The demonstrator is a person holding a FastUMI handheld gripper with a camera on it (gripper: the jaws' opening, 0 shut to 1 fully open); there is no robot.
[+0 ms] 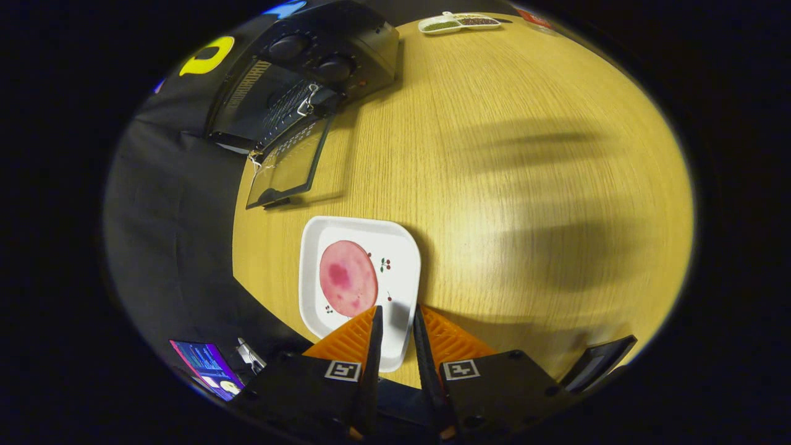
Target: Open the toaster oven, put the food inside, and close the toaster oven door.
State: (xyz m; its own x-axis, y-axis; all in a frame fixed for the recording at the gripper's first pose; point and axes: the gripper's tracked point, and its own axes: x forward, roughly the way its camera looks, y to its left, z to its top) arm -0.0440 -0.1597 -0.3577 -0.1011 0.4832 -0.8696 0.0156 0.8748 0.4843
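The toaster oven (309, 74) is black, its glass door (285, 165) dark-framed. The square plate (405, 259) is white with small red cherry sprigs; the ham slice (348, 278) is pink (darker blotches mid-slice). The table (507, 185) is pale yellow woodgrain. A white divided dish (458, 23) holds green and dark brown contents.

Perhaps no legible text anywhere

Pink food slice (348, 278) on plate (405, 247); oven (309, 80) open.

The gripper (395, 312) hangs in the air with nothing between its two fingers (375, 334), which stand almost together, a narrow gap left between the tips, both pointing forward and down.
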